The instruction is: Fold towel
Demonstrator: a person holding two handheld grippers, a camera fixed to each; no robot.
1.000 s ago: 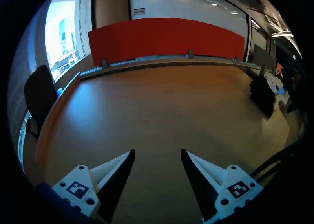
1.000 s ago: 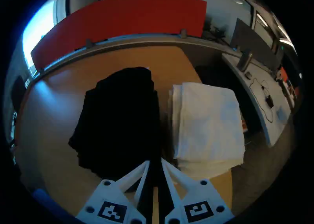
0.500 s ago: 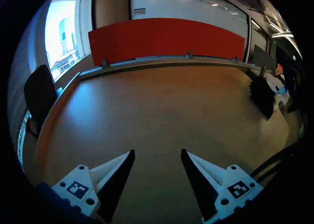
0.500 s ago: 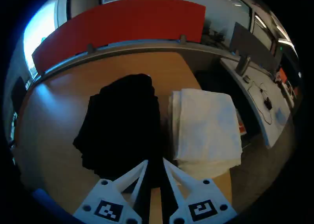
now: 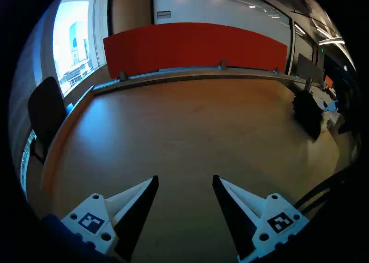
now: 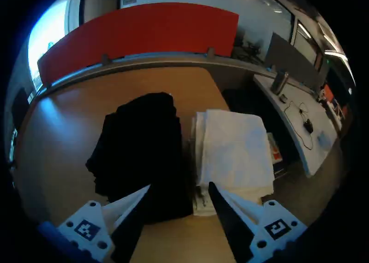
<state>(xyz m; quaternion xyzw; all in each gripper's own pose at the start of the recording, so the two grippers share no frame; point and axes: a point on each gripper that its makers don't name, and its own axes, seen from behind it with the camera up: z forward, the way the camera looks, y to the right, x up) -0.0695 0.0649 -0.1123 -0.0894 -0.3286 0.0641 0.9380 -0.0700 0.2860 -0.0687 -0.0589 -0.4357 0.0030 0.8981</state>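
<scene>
In the right gripper view a stack of folded black towels (image 6: 138, 152) lies on the wooden table (image 6: 60, 143), and a stack of folded white towels (image 6: 235, 157) lies beside it at the table's right edge. My right gripper (image 6: 180, 191) stands open just short of the two stacks, with nothing between its fingers. In the left gripper view my left gripper (image 5: 184, 184) is open over bare wooden table (image 5: 184, 124). The black stack (image 5: 308, 113) is a dark shape at the far right there.
A red divider panel (image 5: 193, 46) runs along the table's far edge. A black chair (image 5: 44, 110) stands at the left by a window. To the right of the table is another desk (image 6: 300, 120) with cables and small items.
My right gripper has opened wide and pulled back a little from the towel stacks. The left gripper has not moved.
</scene>
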